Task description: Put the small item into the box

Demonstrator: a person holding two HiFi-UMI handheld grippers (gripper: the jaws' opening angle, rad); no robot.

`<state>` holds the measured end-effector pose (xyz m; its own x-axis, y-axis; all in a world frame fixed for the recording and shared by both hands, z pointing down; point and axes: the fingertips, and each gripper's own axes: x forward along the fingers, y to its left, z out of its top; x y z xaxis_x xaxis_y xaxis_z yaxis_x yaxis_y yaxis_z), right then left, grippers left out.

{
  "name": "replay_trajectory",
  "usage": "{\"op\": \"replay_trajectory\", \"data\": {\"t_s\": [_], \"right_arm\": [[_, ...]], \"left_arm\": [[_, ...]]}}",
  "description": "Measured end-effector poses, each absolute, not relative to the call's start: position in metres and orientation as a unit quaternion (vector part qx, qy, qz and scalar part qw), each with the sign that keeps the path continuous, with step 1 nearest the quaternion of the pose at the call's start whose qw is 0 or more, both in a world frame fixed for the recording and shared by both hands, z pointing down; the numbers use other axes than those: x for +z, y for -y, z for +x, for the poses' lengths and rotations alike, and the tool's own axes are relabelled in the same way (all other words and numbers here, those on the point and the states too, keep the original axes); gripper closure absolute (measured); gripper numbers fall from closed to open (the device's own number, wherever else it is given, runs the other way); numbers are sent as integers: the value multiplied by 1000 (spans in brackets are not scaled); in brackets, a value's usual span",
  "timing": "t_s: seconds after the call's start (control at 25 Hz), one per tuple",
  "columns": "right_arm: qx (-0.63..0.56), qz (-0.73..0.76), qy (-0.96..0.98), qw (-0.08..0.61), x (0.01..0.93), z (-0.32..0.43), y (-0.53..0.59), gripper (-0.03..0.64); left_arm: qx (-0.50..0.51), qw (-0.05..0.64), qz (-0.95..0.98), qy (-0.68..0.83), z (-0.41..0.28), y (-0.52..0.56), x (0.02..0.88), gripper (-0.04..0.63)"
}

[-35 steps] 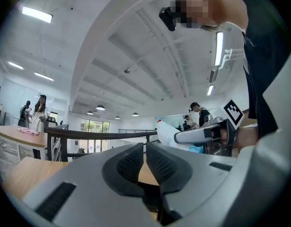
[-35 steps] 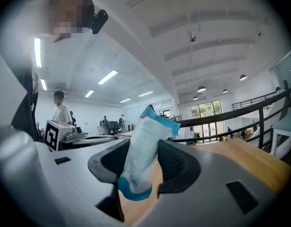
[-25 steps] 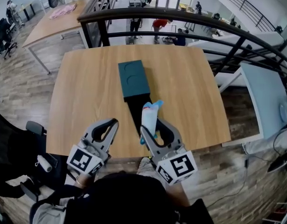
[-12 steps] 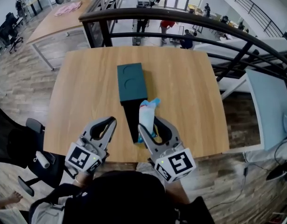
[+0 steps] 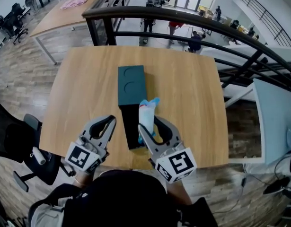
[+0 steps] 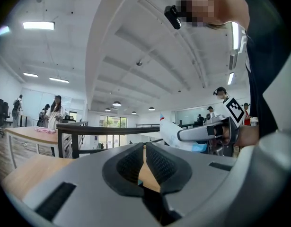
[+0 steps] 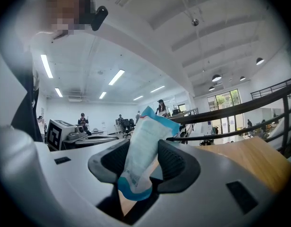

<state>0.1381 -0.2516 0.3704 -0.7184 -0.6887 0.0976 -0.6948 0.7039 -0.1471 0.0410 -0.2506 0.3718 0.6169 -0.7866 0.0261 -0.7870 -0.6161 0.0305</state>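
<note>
Gripping a white-and-blue packet [image 7: 141,148] between both jaws, the right gripper [image 5: 149,126] hangs over the near half of the desk [image 5: 192,93], close to its middle line; the packet stands upright out of the jaws, its blue-edged top pointing toward the far edge and its lower blue end tucked down between the pads; it is held in the air above the black part [image 5: 130,131] of the box [image 5: 132,85], and whether it touches that part I cannot tell from where I stand; the box itself is dark teal with two round impressions in its top, lying lengthwise along the desk's middle, with the black part reaching from the teal end toward the near edge; the left gripper [image 5: 107,123] hovers just left of the black part, close to the near edge and beside the right one, its jaws closed on each other with nothing between them; a black railing [image 5: 183,18] curves past the far edge, and a black chair [image 5: 13,141] stands off the left edge.
</note>
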Motion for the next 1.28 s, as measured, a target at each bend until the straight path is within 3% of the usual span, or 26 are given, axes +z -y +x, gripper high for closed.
{"op": "replay_trajectory", "data": {"t_s": [0.4, 0.88, 1.28], "right_arm": [[98, 363, 926, 37, 389, 136, 268, 428], [121, 382, 915, 47, 403, 101, 279, 428], [136, 404, 899, 96, 439, 97, 298, 428]], "left_arm": [[4, 23, 899, 438, 45, 268, 380, 569], [11, 30, 902, 431, 3, 282, 391, 569], [16, 45, 909, 414, -3, 298, 409, 569]]}}
